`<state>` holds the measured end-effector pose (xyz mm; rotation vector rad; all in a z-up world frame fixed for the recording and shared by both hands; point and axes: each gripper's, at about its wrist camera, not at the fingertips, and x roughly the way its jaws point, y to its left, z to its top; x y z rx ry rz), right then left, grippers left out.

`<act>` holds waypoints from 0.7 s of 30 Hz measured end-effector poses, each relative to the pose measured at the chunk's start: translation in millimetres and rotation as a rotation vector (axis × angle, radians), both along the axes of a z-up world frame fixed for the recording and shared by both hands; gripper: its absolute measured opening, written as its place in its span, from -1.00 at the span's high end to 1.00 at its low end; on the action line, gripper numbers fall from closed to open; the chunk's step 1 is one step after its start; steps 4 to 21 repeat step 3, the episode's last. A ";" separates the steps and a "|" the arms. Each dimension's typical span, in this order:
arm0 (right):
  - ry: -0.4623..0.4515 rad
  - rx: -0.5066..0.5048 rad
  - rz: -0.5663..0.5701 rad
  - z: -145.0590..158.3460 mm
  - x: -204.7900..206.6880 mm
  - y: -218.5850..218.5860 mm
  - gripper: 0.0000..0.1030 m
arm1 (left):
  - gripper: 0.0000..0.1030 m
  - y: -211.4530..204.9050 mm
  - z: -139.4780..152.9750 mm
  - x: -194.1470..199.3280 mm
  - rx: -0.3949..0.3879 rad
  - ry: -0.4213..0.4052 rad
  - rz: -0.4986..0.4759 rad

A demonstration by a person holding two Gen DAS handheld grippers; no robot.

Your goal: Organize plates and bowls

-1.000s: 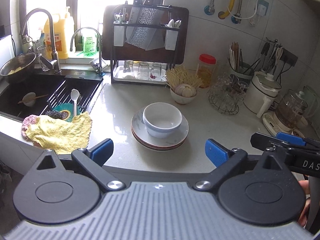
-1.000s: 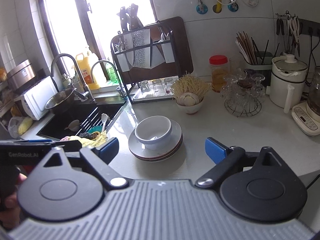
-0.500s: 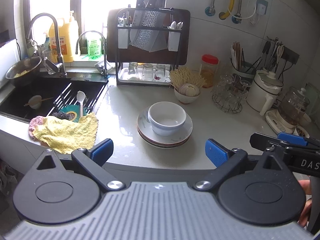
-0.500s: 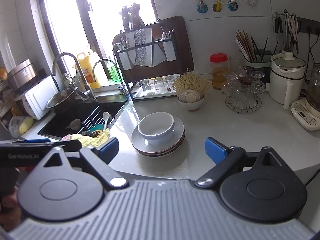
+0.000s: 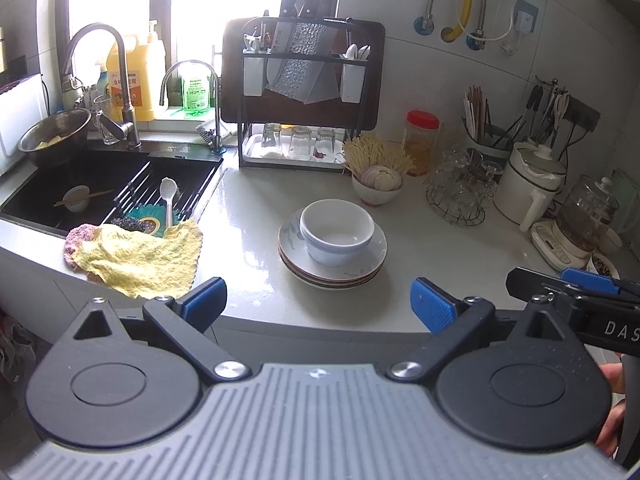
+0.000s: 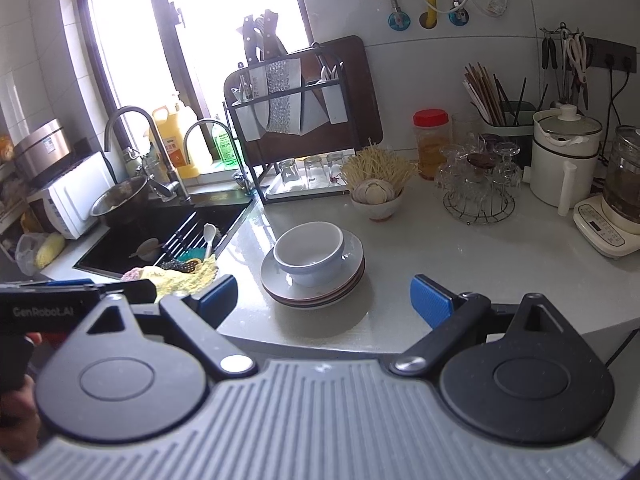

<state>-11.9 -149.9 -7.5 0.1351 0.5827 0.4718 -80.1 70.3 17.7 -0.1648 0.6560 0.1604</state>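
White glazed ceramic is what we face: a round, deep bowl (image 5: 337, 231) sits upright on a stack of shallow plates (image 5: 368, 260), the lower rims showing reddish-brown edges. The top plate is pale with a faint painted mark. The stack rests on a glossy, speckled light counter (image 5: 248, 216), near its front edge and between the sink and the glassware.

We hold the left gripper (image 5: 318, 300) level before the stack, its 2 blue ribbed pads (image 5: 203, 299) spread wide apart with nothing between them. Our right gripper (image 6: 323, 298) is likewise wide apart and empty, with the stack ahead between its pads. Neither touches the dishes.

To the left, a black sink (image 5: 100, 176) holds a small bowl with chopsticks across it and a white spoon (image 5: 168, 196) on a slatted rack. A crumpled yellow cloth (image 5: 140, 256), nubbly in texture, drapes over the counter edge beside a dark scourer. Behind the stack stands a small bowl of garlic (image 5: 378, 188) with pale noodle-like strands, a black metal rack (image 5: 304, 92) carrying a hammered cleaver and upturned glasses, and a red-lidded jar (image 5: 422, 140). To the right, a wire stand (image 5: 460, 196) holds clear glasses, beside a white kettle (image 5: 532, 184). Nothing stands between our grippers and the stack.
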 end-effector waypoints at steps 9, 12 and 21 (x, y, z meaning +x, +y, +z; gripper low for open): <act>0.002 -0.005 0.004 -0.4 -1.4 0.3 -0.83 | -0.94 1.7 -2.7 -1.2 -0.014 0.014 0.003; 0.002 -0.005 0.004 -0.4 -1.4 0.3 -0.83 | -0.94 1.7 -2.7 -1.2 -0.014 0.014 0.003; 0.002 -0.005 0.004 -0.4 -1.4 0.3 -0.83 | -0.94 1.7 -2.7 -1.2 -0.014 0.014 0.003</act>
